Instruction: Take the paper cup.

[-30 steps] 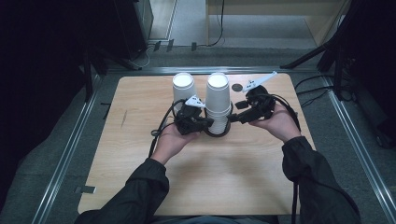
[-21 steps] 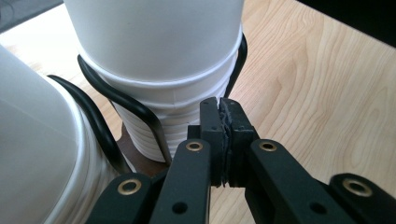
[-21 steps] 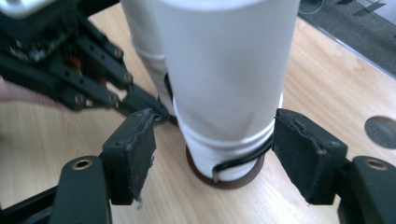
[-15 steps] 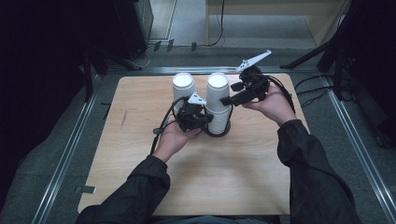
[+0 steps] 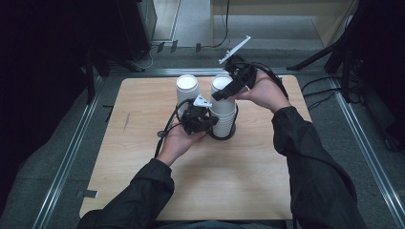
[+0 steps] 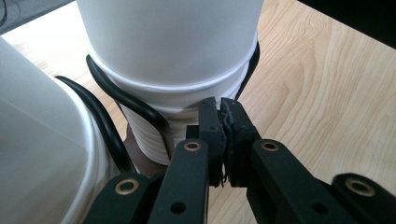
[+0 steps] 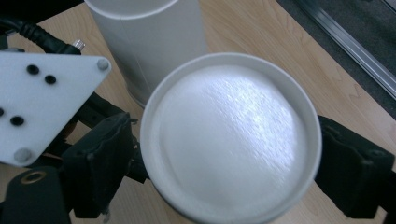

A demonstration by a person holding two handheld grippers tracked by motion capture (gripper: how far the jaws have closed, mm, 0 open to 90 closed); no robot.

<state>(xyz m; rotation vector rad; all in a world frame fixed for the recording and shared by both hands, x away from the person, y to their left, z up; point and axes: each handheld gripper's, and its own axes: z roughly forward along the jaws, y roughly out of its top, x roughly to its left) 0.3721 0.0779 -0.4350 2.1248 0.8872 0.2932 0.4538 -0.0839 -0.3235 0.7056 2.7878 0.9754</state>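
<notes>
Since before, my right claw (image 5: 224,93) rose, pinching the top white paper cup (image 5: 220,85); my left claw (image 5: 210,125), pressed together, held the upright stack (image 5: 224,121) below.

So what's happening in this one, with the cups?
A person works two tongs on a stack of upside-down white paper cups in a black holder on the wooden table. The right tongs grip the top cup on both sides. The left tongs, shut, press against the lower cups. A second cup stack stands beside.
</notes>
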